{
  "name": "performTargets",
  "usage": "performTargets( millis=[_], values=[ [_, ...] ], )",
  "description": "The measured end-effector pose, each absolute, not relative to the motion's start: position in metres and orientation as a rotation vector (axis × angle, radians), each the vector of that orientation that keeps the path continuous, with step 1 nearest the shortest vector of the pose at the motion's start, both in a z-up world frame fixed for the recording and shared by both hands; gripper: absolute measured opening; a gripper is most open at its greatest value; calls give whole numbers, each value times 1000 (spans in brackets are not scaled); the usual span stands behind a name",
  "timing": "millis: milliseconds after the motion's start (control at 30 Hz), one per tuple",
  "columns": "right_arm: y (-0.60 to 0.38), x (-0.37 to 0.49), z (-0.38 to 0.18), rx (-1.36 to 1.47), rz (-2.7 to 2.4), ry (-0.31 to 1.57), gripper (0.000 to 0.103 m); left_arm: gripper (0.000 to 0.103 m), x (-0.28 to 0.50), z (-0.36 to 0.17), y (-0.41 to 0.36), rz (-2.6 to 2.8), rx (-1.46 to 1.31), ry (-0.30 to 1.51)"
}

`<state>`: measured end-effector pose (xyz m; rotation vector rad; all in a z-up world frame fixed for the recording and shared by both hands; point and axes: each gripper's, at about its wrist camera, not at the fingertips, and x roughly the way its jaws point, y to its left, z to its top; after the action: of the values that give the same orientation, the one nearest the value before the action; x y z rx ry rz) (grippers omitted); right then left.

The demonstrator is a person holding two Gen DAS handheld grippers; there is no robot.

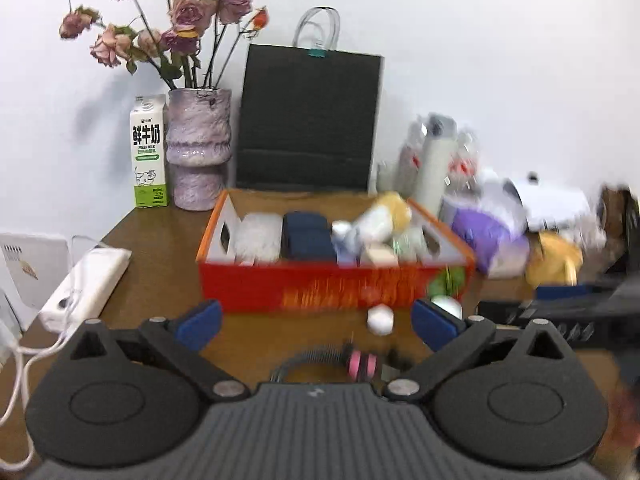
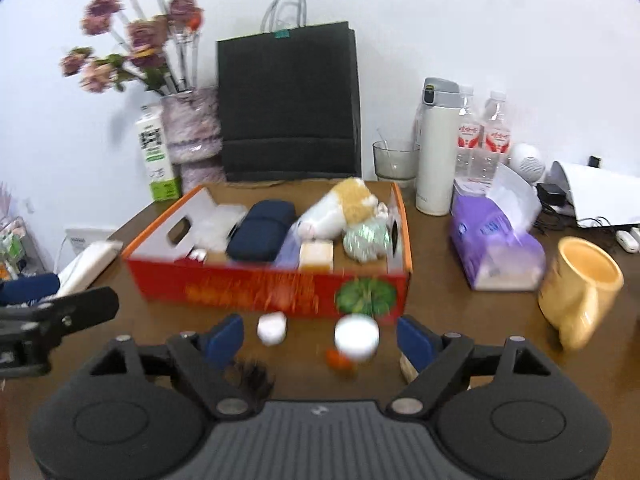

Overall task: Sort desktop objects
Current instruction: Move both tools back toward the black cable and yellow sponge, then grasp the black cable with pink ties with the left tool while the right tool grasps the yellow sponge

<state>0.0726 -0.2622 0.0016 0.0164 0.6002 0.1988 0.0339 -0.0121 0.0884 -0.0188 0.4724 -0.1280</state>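
Loose items on the brown wooden desktop (image 2: 460,300) are ranged in front of the red cardboard box (image 2: 264,288), between its printed front wall and both grippers. In the right wrist view, the white round jar (image 2: 356,337) is seen directly ahead of the right gripper (image 2: 320,342), nearer the right-hand blue pad; the small white faceted object (image 2: 272,328) lies nearer the left-hand pad. A small orange item (image 2: 338,358) is found just beside the jar; blur prevents identification. The right gripper's jaws are spread wide, nothing is held, and neither pad is seen to touch the jar.

In the left wrist view, the left gripper (image 1: 316,326) is likewise fully spread and empty. The faceted object (image 1: 380,319) lies ahead and right of its centre, apart from both pads. A pink-and-black spool-shaped item (image 1: 362,365) with a coiled wire lies closer in.

The jar is judged nearer the right hand. It is squat, smooth and cylindrical, with no long axis, so any approach angle should serve. The box already holds a navy fabric case (image 2: 260,236) and a plush toy (image 2: 344,208).
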Motion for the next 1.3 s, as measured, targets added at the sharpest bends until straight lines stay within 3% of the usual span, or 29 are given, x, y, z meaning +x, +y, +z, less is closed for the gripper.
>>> performTargets(
  millis=[267,367,467,867,967,1167,1300],
  values=[
    [-270,-39,-42,33,227,625,86,103,-75,45,1,-109,-32,471],
    [-268,-88,-49,11,236,565,96,103,-120,32,2,-94,-57,399],
    [-258,-109,-56,-32,241,553,97,103,-128,25,-6,-106,30,349],
    [-264,-92,-67,-8,193,559,96,103,-90,27,-4,-118,32,429],
    [-276,-68,-62,-11,146,557,95,103,-53,44,-2,-134,84,412],
    [-306,10,-54,7,58,557,94,101,45,35,4,-140,51,569],
    [-321,76,-62,10,67,617,83,93,84,23,-4,-182,81,615]
  ],
)
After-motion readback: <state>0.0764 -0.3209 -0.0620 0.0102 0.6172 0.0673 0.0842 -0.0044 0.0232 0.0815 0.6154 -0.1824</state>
